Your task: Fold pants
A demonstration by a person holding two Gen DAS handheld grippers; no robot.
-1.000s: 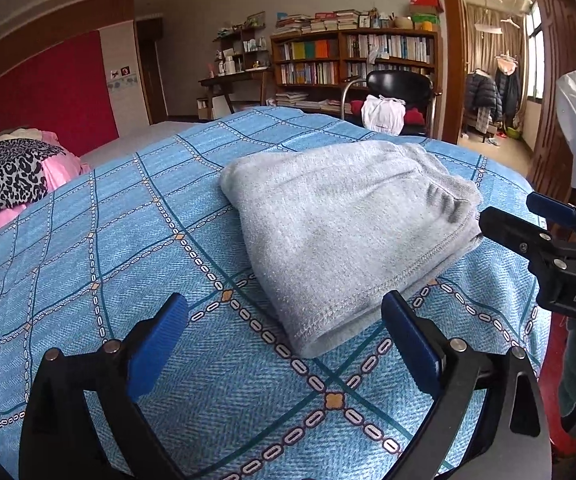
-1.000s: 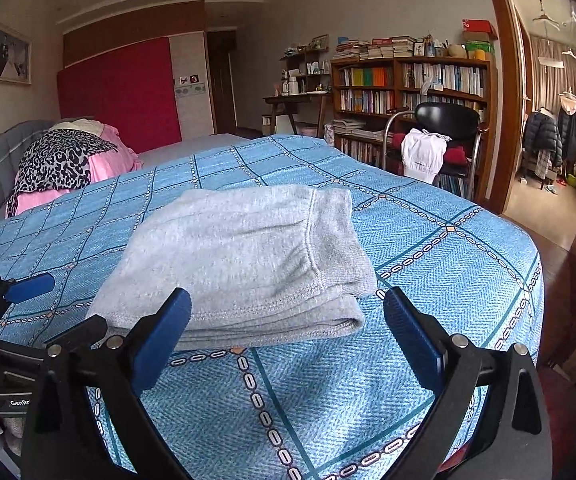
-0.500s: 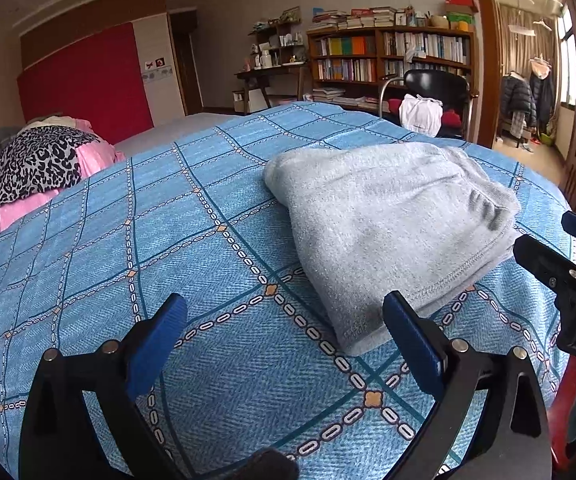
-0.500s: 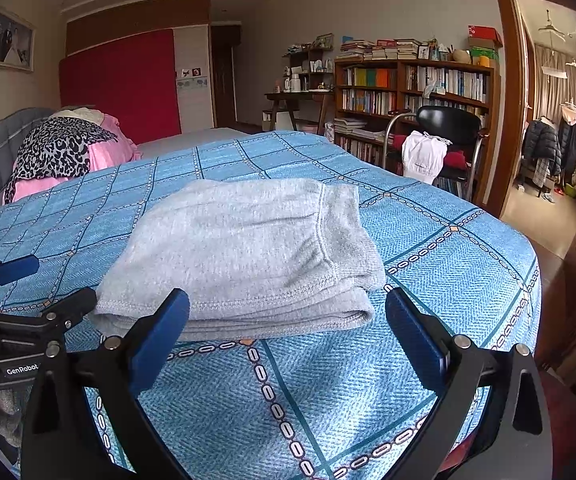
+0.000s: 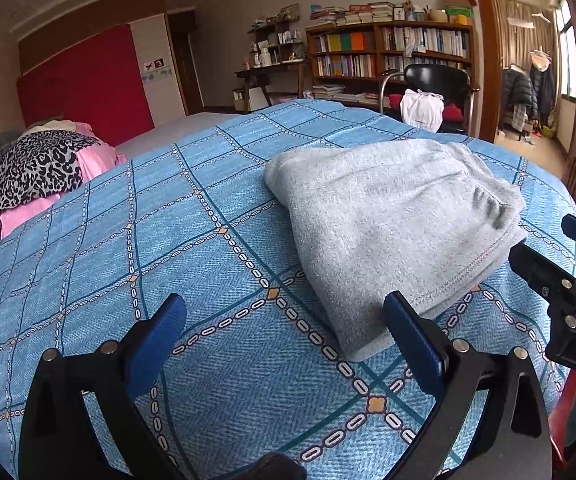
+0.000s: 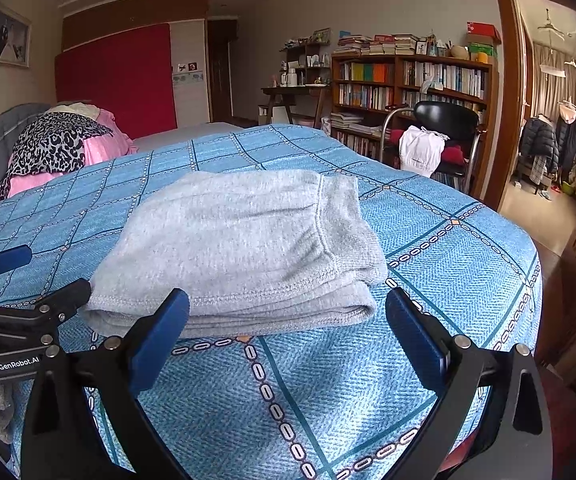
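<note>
We see the folded grey sweatpants (image 6: 243,248) lying on the blue plaid bedspread (image 6: 328,380), farther right in the left view than before. Our left gripper (image 5: 283,344), marked "GenRobot.AI", and right gripper (image 6: 285,340) gape, holding nothing.

I've drawn my left gripper (image 5: 285,336) back and out to the left, so the folded pants (image 5: 392,224) now sit off its right finger. My right gripper (image 6: 288,330) has eased back from them too.
</note>
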